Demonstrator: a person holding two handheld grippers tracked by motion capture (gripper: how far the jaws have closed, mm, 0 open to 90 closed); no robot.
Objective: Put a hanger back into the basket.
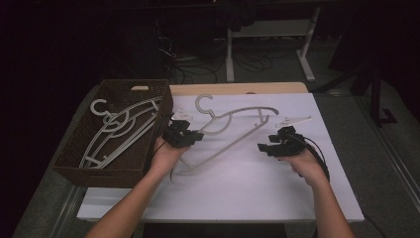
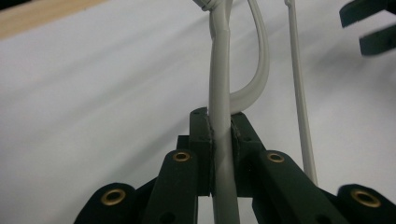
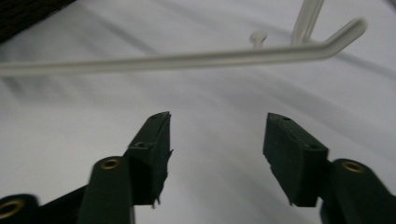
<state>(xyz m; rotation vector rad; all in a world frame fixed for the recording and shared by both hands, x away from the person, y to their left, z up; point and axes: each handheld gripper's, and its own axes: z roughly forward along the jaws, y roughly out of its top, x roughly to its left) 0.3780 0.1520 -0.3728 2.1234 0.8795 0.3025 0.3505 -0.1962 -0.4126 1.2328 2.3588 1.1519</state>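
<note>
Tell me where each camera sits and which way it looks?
High view: sits above the table, looking forward and down at the basket and hanger; both forearms, left gripper, right gripper show.
Left gripper view: rides the left gripper, looking along jaws clamped on the hanger.
Right gripper view: rides the right gripper, looking past open, empty jaws.
Shared: all three show the hanger.
</note>
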